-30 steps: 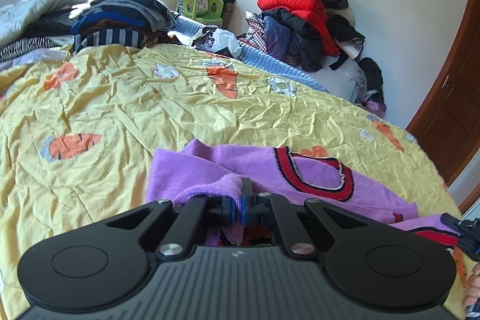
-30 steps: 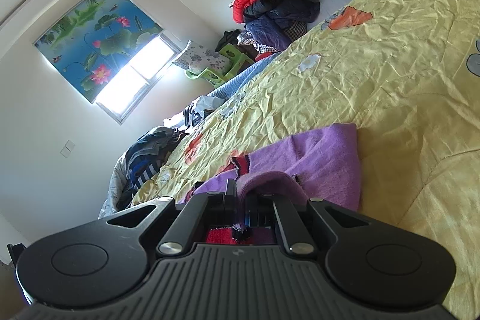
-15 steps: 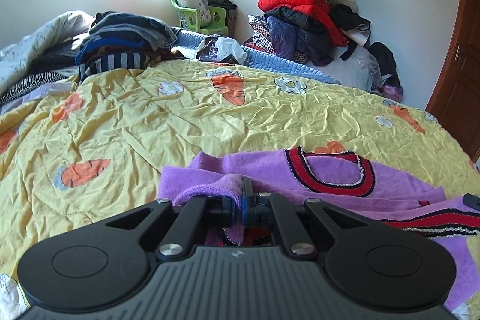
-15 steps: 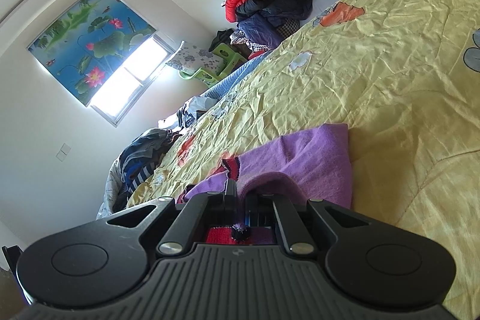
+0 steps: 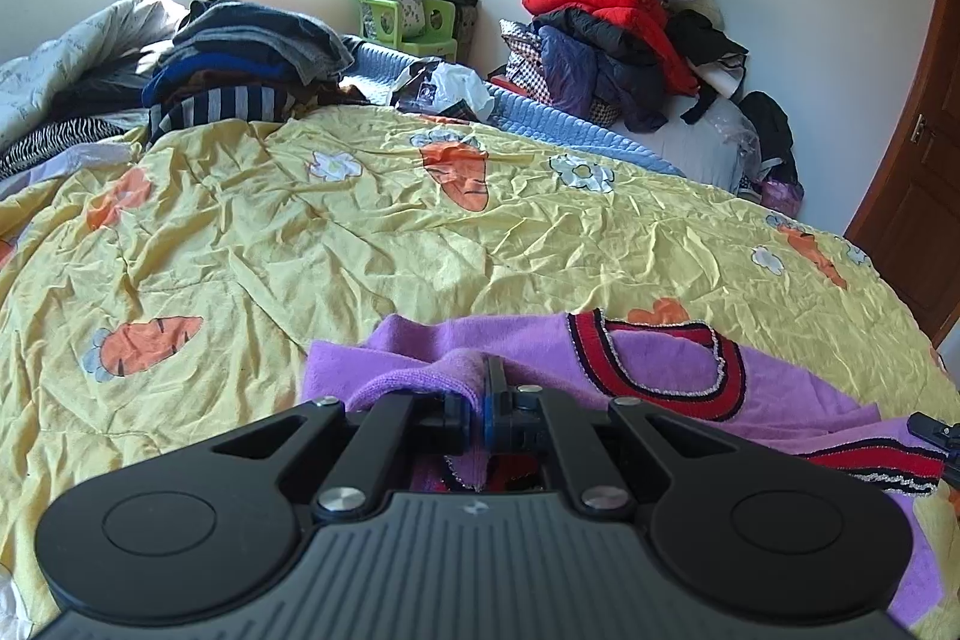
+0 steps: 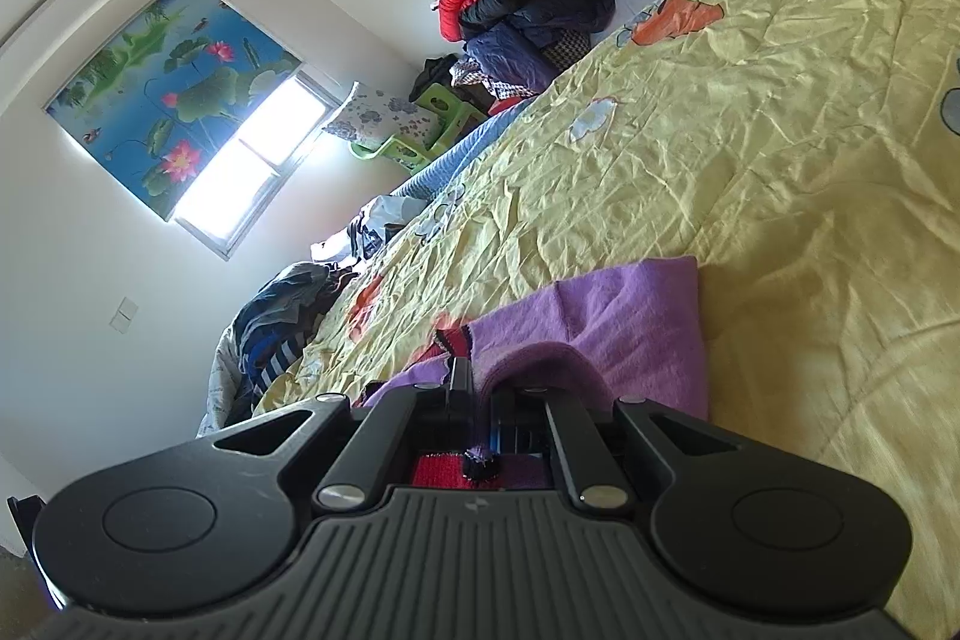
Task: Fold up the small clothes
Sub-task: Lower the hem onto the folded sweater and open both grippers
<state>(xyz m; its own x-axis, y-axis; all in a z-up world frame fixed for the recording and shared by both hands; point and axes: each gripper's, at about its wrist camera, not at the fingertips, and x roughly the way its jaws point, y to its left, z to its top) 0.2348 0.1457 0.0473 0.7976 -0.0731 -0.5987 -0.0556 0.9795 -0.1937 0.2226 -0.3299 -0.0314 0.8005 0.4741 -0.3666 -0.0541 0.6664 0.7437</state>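
Note:
A small purple sweater (image 5: pixel 654 370) with a red and black trimmed neckline lies on the yellow carrot-print quilt (image 5: pixel 360 232). My left gripper (image 5: pixel 483 388) is shut on a bunched fold of its purple edge. In the right wrist view the same purple sweater (image 6: pixel 636 328) drapes over my right gripper (image 6: pixel 477 388), which is shut on its cloth, with red trim showing under the jaws. The tip of the other gripper (image 5: pixel 933 430) shows at the right edge of the left wrist view.
A stack of folded dark clothes (image 5: pixel 240 58) sits at the far left of the bed. A heap of jackets (image 5: pixel 624 34), red on top, is piled at the far right corner. A green plastic chair (image 5: pixel 396 16) stands under the window; a wooden door (image 5: pixel 918 196) is right.
The left gripper has shifted sideways across the bed with the sweater edge in it, so more of the neckline and window show. The right gripper has hardly moved.

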